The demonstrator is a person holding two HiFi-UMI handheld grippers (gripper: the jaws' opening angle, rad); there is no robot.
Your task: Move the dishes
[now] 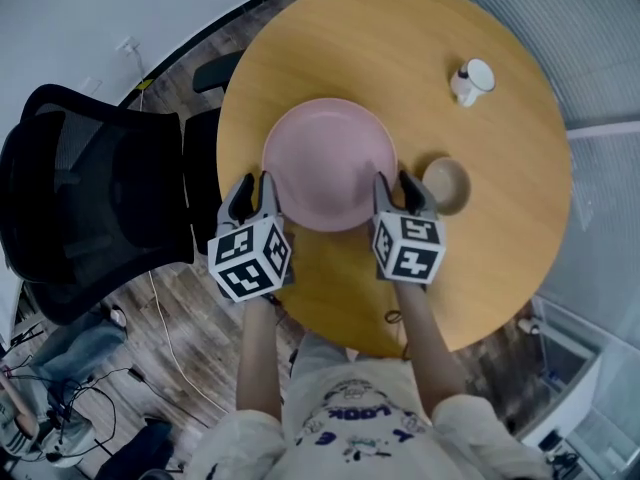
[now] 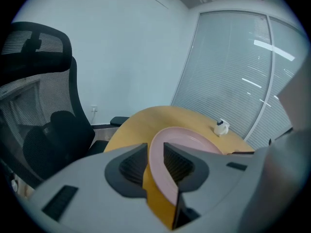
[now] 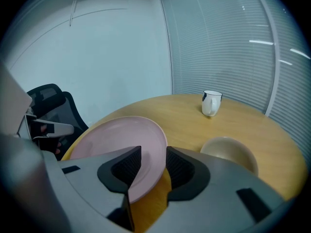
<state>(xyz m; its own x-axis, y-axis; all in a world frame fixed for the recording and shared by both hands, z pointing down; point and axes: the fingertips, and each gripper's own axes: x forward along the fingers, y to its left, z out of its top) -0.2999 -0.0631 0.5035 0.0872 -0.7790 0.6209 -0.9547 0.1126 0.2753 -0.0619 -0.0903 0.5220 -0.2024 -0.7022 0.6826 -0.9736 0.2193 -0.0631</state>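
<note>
Both grippers are at the near edge of the plate (image 1: 330, 158), and here's the picture. It lies on the round table (image 1: 340, 38), straight ahead of the person, with the left gripper (image 1: 253, 190) at its near-left rim and the right gripper (image 1: 399, 188) at its near-right rim, neither nearer than the other. Look along the right one: the rim runs between the jaws, close against one pad, but bare wood shows between the rim and the other pad (image 3: 177, 169), so that's slack, not clamped. The left tells the same story, only tighter: the rim is threaded between the jaws with a thin sliver of table showing on one side, so it's released there too, I'd say. The plate is bracketed, not held. Everything turns on that rim lying inside both mouths: close up and it should lift level on two matched grips, or draw back toward the person and both come free. Mind the right side, where the bowl (image 1: 447, 185) sits just beside that gripper. The mug (image 1: 472, 80) is well away across the table.
</note>
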